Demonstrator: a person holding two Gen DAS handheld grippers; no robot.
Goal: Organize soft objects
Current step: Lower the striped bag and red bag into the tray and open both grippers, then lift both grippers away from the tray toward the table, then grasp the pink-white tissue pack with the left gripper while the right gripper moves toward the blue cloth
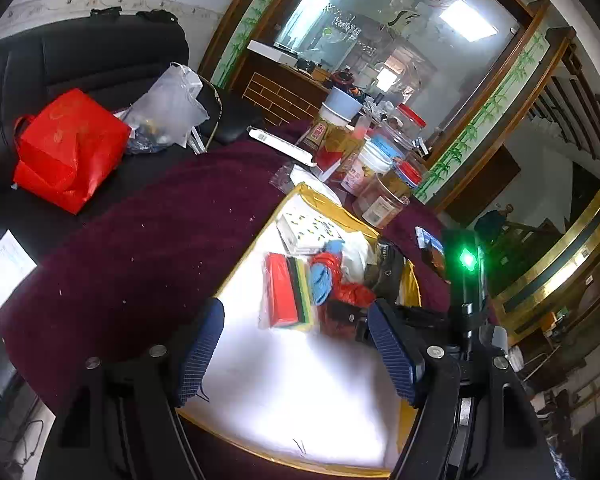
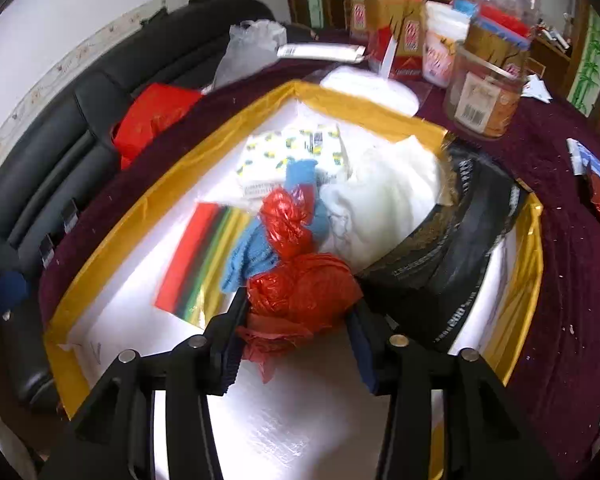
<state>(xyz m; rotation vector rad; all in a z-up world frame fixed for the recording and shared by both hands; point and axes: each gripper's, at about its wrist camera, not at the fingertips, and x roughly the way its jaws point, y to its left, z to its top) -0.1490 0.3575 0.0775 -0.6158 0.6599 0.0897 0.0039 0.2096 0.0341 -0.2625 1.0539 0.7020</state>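
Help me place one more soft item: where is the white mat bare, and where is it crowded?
Bare: the near stretch of the white mat, between the right gripper, the yellow border and the sponge pack. Crowded: the far half, where red plastic bag, blue cloth, white cloth and black bag pile together.

The tray (image 2: 172, 168) rests on the table (image 2: 560, 280). In the tray, viewed from the right wrist camera:
- The sponge pack (image 2: 204, 260) lies at left.
- The crumpled plastic bag (image 2: 300, 280) lies right of it.
- The knit cloth (image 2: 248, 256) lies under that bag.
- The tissue packs (image 2: 276, 156) lie behind.
- A dark, possibly fabric, item (image 2: 452, 248) lies at right.

Jars (image 2: 484, 100) stand behind the tray.
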